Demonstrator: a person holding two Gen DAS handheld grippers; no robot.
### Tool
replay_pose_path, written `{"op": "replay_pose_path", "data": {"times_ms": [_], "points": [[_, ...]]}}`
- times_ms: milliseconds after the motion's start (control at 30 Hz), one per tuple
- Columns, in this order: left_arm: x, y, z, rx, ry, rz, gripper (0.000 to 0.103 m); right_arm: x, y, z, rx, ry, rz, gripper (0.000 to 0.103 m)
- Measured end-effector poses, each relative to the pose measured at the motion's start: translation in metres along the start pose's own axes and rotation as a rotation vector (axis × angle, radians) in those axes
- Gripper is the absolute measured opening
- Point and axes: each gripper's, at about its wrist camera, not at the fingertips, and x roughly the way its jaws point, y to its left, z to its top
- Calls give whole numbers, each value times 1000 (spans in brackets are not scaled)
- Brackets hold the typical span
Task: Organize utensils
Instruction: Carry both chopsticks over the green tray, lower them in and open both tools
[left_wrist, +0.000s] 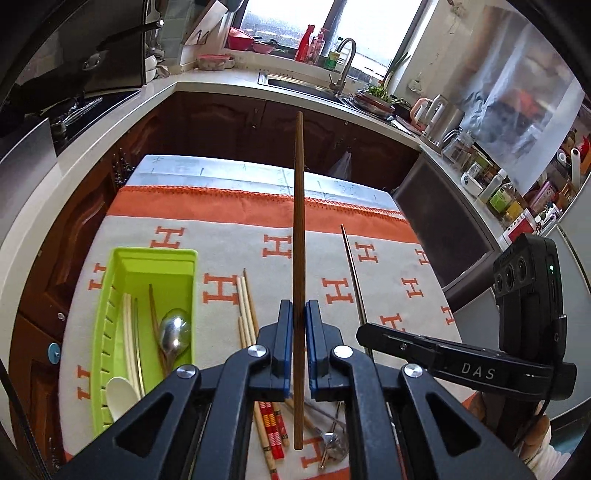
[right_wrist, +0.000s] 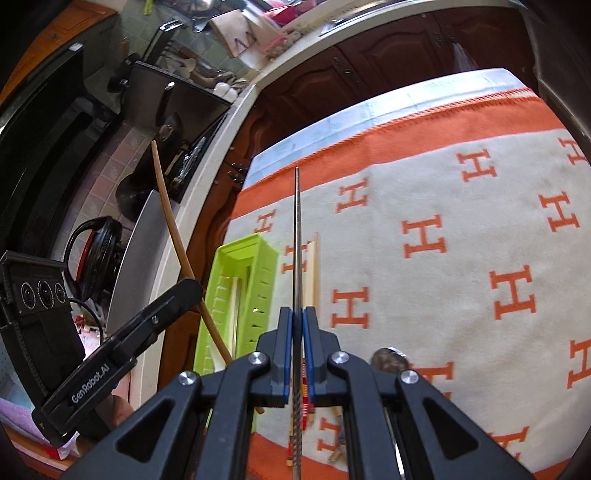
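At the far left of the left wrist view, the green tray (left_wrist: 110, 317) sits on the H-patterned cloth (left_wrist: 388, 266) and already holds pale chopsticks, a metal spoon (left_wrist: 173, 332) and a white spoon (left_wrist: 120, 391); its slotted wall looks like thin plastic, light enough to slide if nudged. Just beside its right wall lie loose bamboo chopsticks (left_wrist: 245, 314), and nearer the camera the red-banded chopsticks (left_wrist: 273, 432) and a metal utensil I cannot identify sit partly hidden under the gripper. In the centre, the left gripper (left_wrist: 298, 332) has its jaws pressed together on a brown wooden chopstick (left_wrist: 298, 221), held clear of the cloth and pinched fairly near its thick end, so most of its length sticks out forward. It is stiff and light, but a grip this far from the middle could let it pivot; I would judge a hold closer to mid-length steadier. Further right, the right gripper (right_wrist: 298, 332) pinches a thin metal chopstick (right_wrist: 297, 240), its jaws closed hard on it, also raised above the cloth. That one is smooth, tapered and likely slippery, a little heavier than the wood, and rigid; it may slide lengthwise when tipped toward the tray, so the squarer, ridged rear section seems the better place to hold.
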Motion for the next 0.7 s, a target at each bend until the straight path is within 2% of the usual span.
{"op": "replay_pose_path", "data": {"times_ms": [233,467,700], "points": [[-45,43,-21,-15,-17,119,4,29,52,-13,-75,61,28,6],[-51,92,-42,-39,19,235,4,72,90,-28,-100,133,29,6],[-32,114,-56,-47,85,247,5,104,106,-33,-90,177,9,6]]}}
